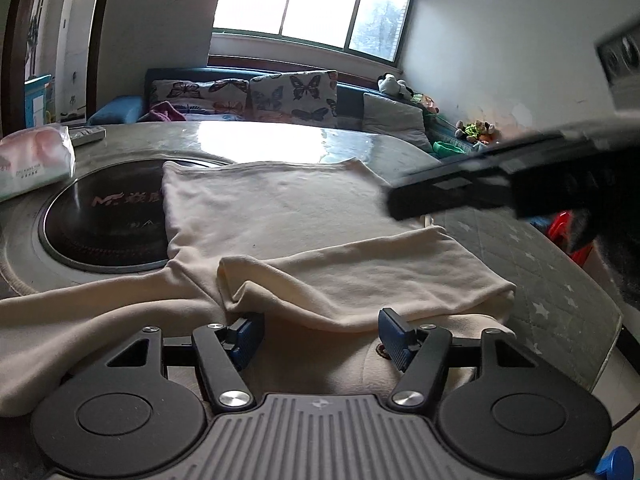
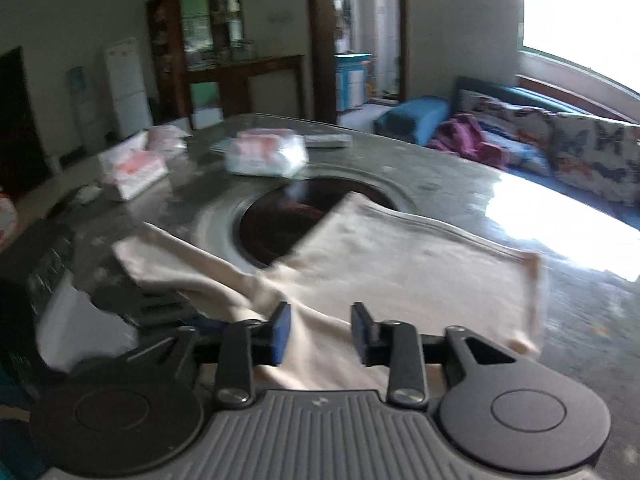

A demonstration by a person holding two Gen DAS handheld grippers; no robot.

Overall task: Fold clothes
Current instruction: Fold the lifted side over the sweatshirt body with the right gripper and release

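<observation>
Cream shirt lies soft and limp near the tabletop edge; both claws, left claw and right claw, spread, empty; best pinched at a hem.

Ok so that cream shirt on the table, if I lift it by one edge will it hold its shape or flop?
Probably flop: the cream shirt already lies in soft folds and wrinkles, with one sleeve doubled over it. It looks thin, so likely light. On the glossy table it may slide when pushed instead of staying put.
</observation>
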